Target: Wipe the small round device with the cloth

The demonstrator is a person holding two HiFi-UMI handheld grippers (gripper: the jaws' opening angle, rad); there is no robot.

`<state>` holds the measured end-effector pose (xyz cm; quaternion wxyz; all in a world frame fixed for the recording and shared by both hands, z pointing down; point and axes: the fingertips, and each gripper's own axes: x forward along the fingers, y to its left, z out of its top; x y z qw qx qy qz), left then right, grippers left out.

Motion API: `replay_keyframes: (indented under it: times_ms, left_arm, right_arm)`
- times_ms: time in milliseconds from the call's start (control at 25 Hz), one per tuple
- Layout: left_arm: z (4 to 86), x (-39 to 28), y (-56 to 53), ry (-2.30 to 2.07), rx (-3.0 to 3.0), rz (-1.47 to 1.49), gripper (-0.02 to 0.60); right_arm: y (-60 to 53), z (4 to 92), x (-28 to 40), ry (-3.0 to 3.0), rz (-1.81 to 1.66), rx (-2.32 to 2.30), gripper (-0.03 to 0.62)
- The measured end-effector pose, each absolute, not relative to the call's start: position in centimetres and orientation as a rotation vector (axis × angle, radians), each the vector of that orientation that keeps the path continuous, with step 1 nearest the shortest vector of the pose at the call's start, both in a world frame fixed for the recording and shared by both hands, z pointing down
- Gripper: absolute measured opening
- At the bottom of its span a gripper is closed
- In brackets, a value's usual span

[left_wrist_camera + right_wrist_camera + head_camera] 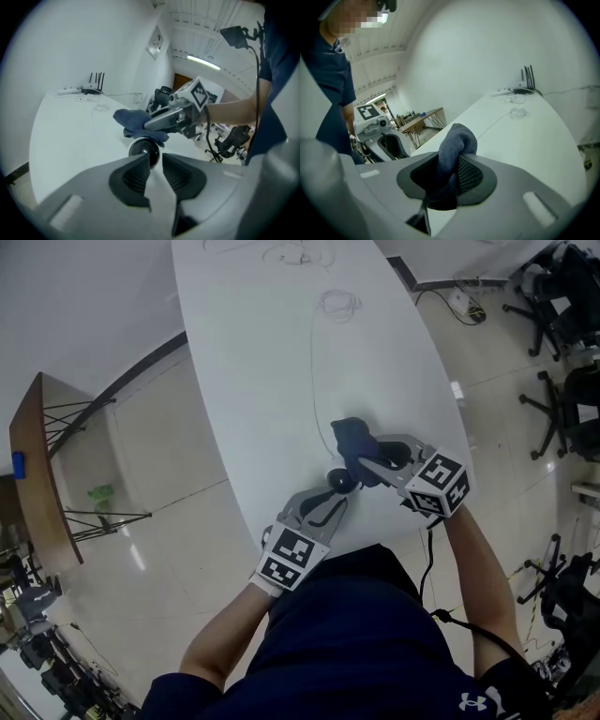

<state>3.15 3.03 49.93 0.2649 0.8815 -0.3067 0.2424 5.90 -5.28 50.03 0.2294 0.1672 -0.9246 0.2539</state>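
White desk (pixel 281 352): cloth (pixel 459 138) clamped in right tool (pixel 450 161), laid on round device (pixel 143 147) just ahead of narrowly parted left tool (pixel 155 158); wiping likely begun, rubbing needed next.

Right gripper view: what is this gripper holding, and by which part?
The right gripper pinches the blue cloth by a bunched fold, with a wad sticking out past the jaw tips.
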Motion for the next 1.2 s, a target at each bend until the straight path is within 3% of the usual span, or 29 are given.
replay_keyframes:
  times_ms: [160, 560, 720, 1200]
  left_arm:
    - [49.8, 2.9, 3.3, -0.843, 2.374, 0.641, 0.083]
    - [50.2, 2.9, 3.0, -0.849, 2.365, 0.629, 0.084]
    - [49.8, 3.2, 2.9, -0.833, 2.378, 0.624, 0.125]
    - [48.9, 2.5, 3.5, -0.891, 2.414, 0.579, 0.130]
  right_arm:
    - [-4.6, 53.7, 6.5, -2.461, 0.809, 0.477, 0.109]
    - [-3.3, 58.4, 6.9, -2.281, 0.510, 0.442, 0.109]
    - [-3.8, 58.7, 7.1, -2.249, 0.486, 0.505, 0.109]
    - [-4.6, 46.7, 6.1, -2.484, 0.354, 0.664, 0.110]
